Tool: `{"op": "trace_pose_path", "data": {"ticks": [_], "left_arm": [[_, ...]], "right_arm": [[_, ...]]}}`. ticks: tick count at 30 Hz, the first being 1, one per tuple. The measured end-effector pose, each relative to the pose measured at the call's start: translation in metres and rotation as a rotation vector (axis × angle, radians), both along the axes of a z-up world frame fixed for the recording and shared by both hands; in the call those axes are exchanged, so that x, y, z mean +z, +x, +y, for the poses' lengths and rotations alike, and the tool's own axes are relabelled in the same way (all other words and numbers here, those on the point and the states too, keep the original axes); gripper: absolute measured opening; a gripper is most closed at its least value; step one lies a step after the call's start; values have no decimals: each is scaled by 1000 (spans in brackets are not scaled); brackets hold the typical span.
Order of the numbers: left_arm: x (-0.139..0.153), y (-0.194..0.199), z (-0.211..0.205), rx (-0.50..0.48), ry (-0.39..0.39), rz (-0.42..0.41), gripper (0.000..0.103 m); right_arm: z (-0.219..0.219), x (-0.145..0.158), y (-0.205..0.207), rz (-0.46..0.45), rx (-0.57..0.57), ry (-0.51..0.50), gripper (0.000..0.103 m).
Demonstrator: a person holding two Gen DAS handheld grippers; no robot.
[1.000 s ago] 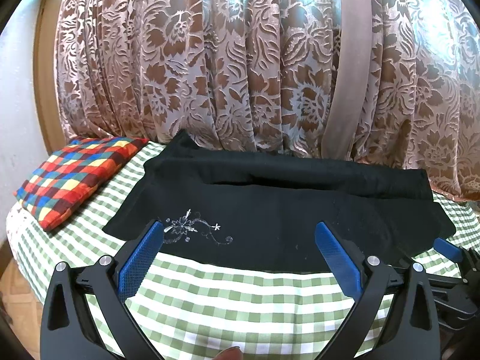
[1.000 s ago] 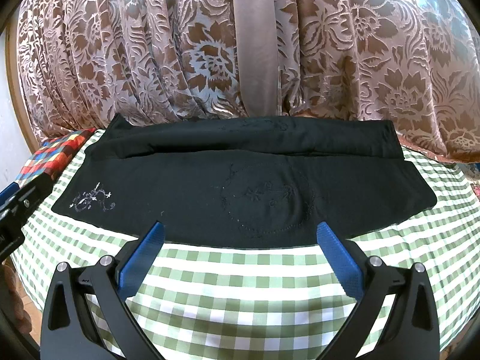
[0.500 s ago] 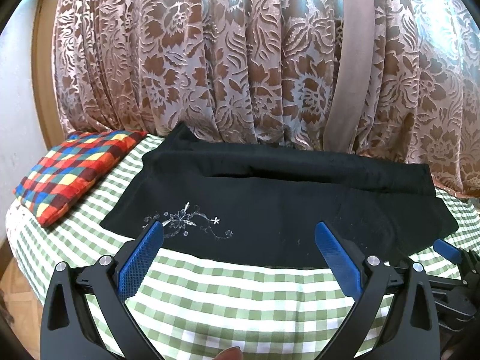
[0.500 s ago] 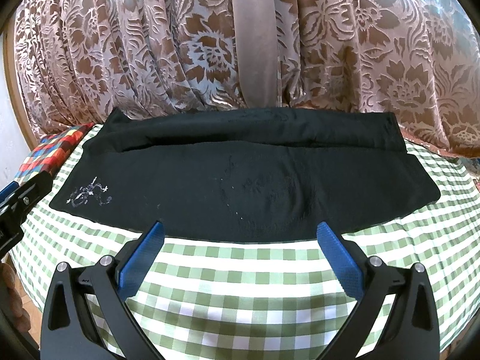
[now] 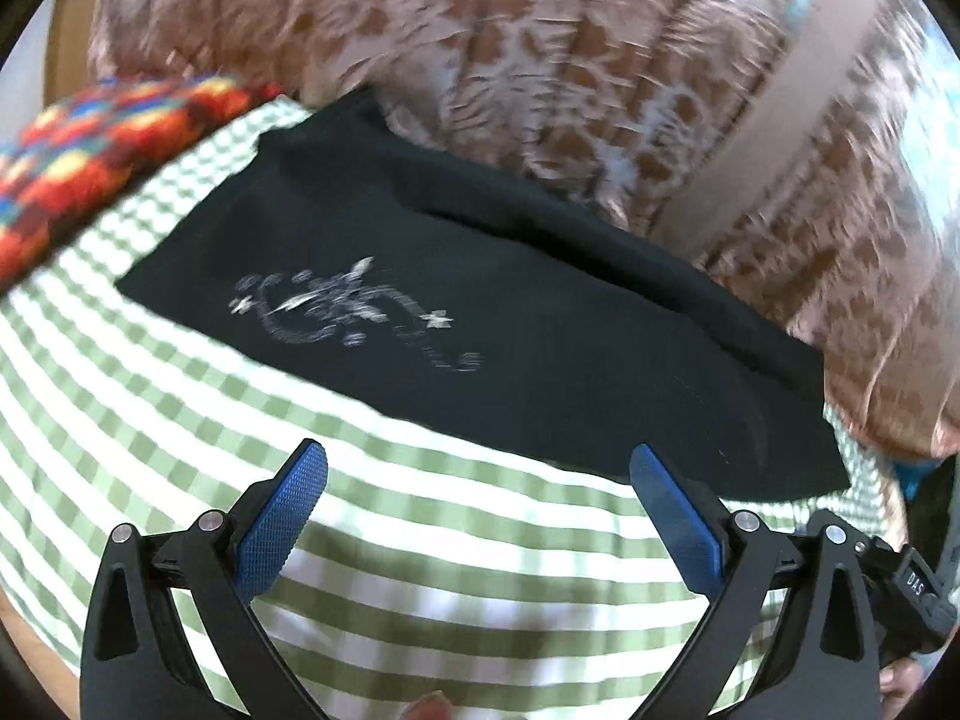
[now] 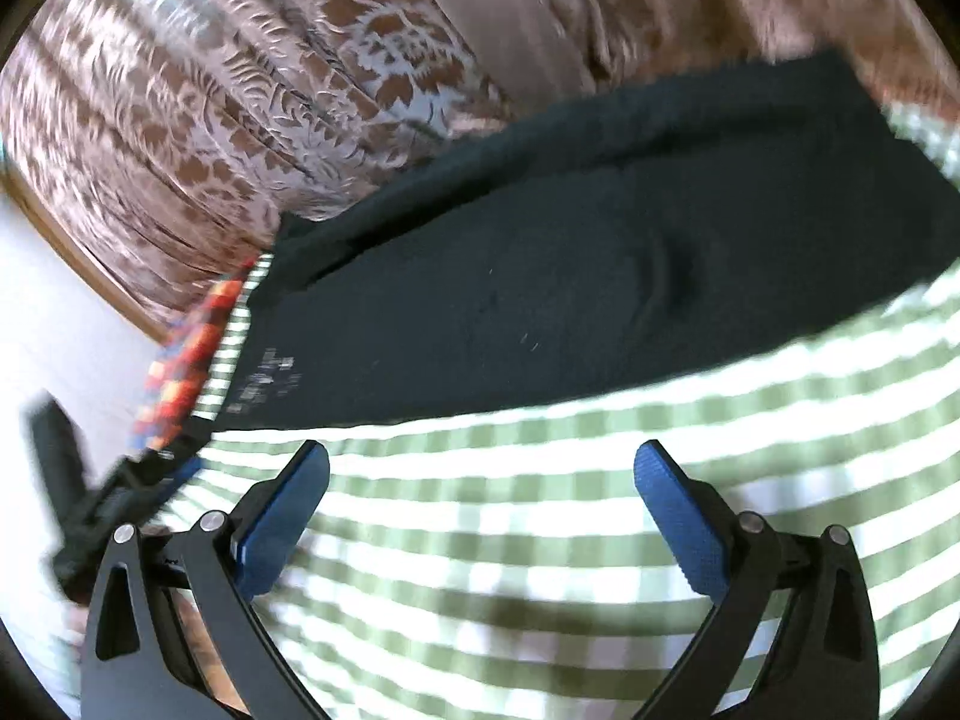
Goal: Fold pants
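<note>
Black pants (image 5: 510,324) lie folded lengthwise across the green-checked cloth (image 5: 420,570), with white embroidery (image 5: 342,312) near their left end. In the right wrist view the same pants (image 6: 570,276) stretch diagonally, with a faint stitched curve in the middle. My left gripper (image 5: 477,510) is open over the checked cloth, just short of the pants' near edge. Over the cloth (image 6: 540,540), my right gripper (image 6: 480,510) is also open, a little short of the near edge. Neither holds anything. Both views are blurred by motion.
A red, blue and yellow checked cushion (image 5: 114,138) lies left of the pants. Brown floral curtains (image 5: 540,72) hang right behind the pants' far edge. The other gripper's body shows at the right edge (image 5: 900,594) and at the left (image 6: 90,510).
Both cameras have tilted and swung sharply, so the scene is now slanted and blurred. The pants lie as before. Both grippers stay open.
</note>
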State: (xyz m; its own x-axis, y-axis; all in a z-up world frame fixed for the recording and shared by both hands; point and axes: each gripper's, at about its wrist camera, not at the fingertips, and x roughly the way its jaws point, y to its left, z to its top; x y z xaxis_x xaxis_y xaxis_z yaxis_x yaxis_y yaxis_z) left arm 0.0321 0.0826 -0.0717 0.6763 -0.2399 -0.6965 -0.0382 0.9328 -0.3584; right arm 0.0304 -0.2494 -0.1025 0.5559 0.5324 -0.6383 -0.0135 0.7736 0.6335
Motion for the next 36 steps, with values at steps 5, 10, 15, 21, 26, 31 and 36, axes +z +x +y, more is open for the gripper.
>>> {"op": "trace_pose_path", "data": {"ticks": [5, 10, 15, 21, 26, 31, 36], "left_arm": [[-15, 14, 65, 103, -75, 58, 100], [-26, 34, 131, 251, -171, 82, 97], [-49, 66, 164, 331, -290, 154, 79], [-56, 94, 170, 371, -250, 166, 6], [-51, 83, 170, 381, -212, 152, 5], [-35, 45, 170, 372, -178, 125, 5], [-30, -11, 179, 382, -178, 141, 5]], "right_arm": [[-13, -25, 19, 99, -3, 170, 96], [-23, -37, 38, 139, -37, 203, 68], [-23, -44, 53, 148, -46, 227, 65], [-19, -46, 69, 140, -55, 174, 46], [-27, -52, 71, 144, -46, 160, 8], [-27, -42, 46, 122, 8, 123, 8], [-25, -33, -2, 131, 73, 125, 8]]}}
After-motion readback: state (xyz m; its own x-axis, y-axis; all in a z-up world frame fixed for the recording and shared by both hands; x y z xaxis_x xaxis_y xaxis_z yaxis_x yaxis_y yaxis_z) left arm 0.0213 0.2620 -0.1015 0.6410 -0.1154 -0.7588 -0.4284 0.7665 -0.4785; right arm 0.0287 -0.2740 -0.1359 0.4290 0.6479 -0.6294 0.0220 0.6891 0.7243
